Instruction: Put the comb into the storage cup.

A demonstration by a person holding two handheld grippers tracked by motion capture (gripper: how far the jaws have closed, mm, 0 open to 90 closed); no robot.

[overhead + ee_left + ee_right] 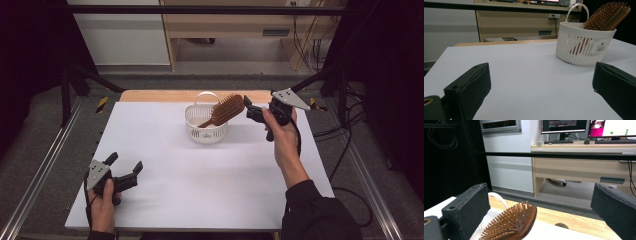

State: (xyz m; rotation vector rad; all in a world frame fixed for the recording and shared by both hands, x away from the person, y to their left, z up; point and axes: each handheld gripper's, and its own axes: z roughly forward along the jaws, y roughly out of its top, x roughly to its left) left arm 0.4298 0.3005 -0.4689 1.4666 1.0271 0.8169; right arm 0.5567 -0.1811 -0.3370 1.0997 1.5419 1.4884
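1. This is a lab or research workroom set up for recording.
2. A black metal frame (200, 9) surrounds the white table (165, 170), with aluminium rails (35, 185) on the grey floor at both sides.
3. Loose cables (345, 150) trail across the floor and hang by the wall.
4. Behind stands a wooden desk (584, 167) carrying lit monitors (564, 126) and keyboards (559, 142).

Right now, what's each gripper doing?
Left gripper: open, holding nothing.
Right gripper: open, beside the brush in the basket, holding nothing.
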